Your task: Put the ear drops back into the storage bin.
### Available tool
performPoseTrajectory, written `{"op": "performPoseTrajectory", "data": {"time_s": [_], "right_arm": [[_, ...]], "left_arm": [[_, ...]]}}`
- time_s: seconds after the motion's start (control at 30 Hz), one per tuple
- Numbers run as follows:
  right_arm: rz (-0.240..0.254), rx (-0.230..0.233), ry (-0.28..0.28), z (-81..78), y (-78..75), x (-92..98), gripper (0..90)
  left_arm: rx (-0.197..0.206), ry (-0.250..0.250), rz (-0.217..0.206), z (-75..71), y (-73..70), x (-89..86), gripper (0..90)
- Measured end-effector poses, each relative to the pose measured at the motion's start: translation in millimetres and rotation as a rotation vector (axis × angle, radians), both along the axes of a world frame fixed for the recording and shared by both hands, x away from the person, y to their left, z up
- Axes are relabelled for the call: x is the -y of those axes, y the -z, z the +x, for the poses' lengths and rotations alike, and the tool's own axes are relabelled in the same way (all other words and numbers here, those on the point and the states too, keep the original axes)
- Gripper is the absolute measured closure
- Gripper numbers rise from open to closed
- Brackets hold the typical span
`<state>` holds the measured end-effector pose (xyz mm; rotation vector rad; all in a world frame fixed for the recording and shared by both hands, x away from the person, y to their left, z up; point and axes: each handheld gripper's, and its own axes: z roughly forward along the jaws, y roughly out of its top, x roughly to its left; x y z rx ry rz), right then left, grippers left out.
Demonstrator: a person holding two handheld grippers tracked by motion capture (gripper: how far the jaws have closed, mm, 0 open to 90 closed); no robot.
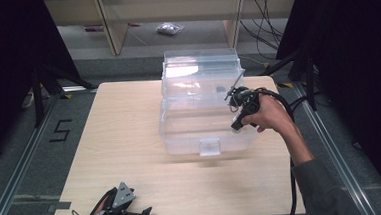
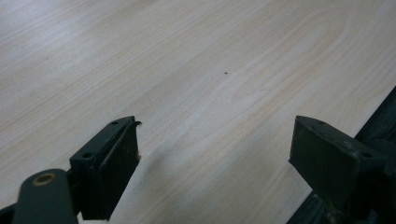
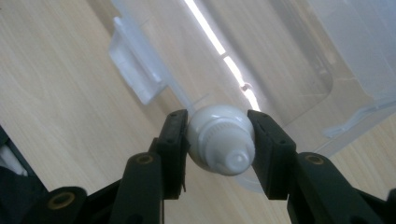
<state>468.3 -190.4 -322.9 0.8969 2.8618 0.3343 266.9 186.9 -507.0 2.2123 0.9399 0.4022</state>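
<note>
Bottle (image 3: 220, 145) in R gripper (image 3: 218, 140) (clamped).

Open box (image 1: 204, 117) mid-table (image 1: 125, 141), its lid (image 1: 201, 69) upright behind.

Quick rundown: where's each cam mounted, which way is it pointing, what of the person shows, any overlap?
High view: above the near side, looking forward and down at the table, clear plastic bin, both hands and grippers.
Left gripper view: on the left gripper, facing bare tabletop, jaws apart.
Right gripper view: on the right gripper, jaws holding a white cap-like object over the bin.
Shared: bin, tabletop.
</note>
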Motion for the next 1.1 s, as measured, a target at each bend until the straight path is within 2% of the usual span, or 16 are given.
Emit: {"op": "performPoseTrajectory", "data": {"time_s": [0.03,0.07,0.2,0.23,0.3,0.37,0.5,0.6,0.67,0.7,0.9,1.0,1.03,1.07,1.1], "right_arm": [[0.003,0.000,-0.004,3.7,1.9,1.2,60.2],[-0.004,-0.005,0.021,9.5,5.0,2.6,60.2],[-0.012,-0.015,0.059,17.8,10.2,6.2,60.2],[-0.006,-0.011,0.059,21.3,13.1,7.9,60.2],[-0.009,-0.016,0.059,26.8,16.5,10.5,60.2],[-0.013,-0.024,0.091,32.7,24.3,13.3,60.2],[-0.035,-0.034,0.104,37.3,29.5,14.5,60.2],[-0.031,-0.050,0.126,40.9,35.6,14.5,60.2],[-0.032,-0.053,0.114,42.7,37.2,15.3,60.2],[-0.035,-0.061,0.133,43.9,40.9,15.1,60.2],[-0.027,-0.069,0.131,48.8,48.1,17.4,60.2],[-0.031,-0.089,0.146,50.7,51.8,17.2,60.2],[-0.036,-0.083,0.143,51.8,53.7,17.1,60.2],[-0.042,-0.100,0.157,52.5,54.9,16.0,60.2],[-0.045,-0.089,0.150,53.4,56.3,16.1,60.2]], "left_arm": [[0.000,0.000,-0.001,-0.1,0.0,0.0,15.1],[-0.001,0.001,0.000,-0.1,0.2,0.0,15.1],[-0.005,0.012,0.010,-0.3,-0.3,-0.2,15.1],[-0.015,0.044,0.057,0.6,-2.6,-2.9,15.1],[-0.012,0.043,0.051,0.5,-2.5,-2.8,15.1],[-0.011,0.044,0.050,0.4,-2.7,-3.1,15.1],[-0.011,0.043,0.049,0.5,-2.6,-3.0,15.1],[-0.012,0.043,0.049,0.6,-2.6,-3.0,15.1],[-0.012,0.043,0.050,0.5,-2.6,-3.0,15.1],[-0.012,0.043,0.049,0.5,-2.5,-2.9,15.1],[-0.012,0.043,0.050,0.5,-2.5,-3.0,15.1],[-0.012,0.043,0.049,0.5,-2.5,-2.8,15.1],[-0.012,0.039,0.044,0.3,-2.2,-2.5,15.1],[-0.010,0.029,0.025,-0.1,-1.5,-1.4,15.0],[-0.007,0.013,0.000,-0.7,-0.4,0.2,15.1]]}}
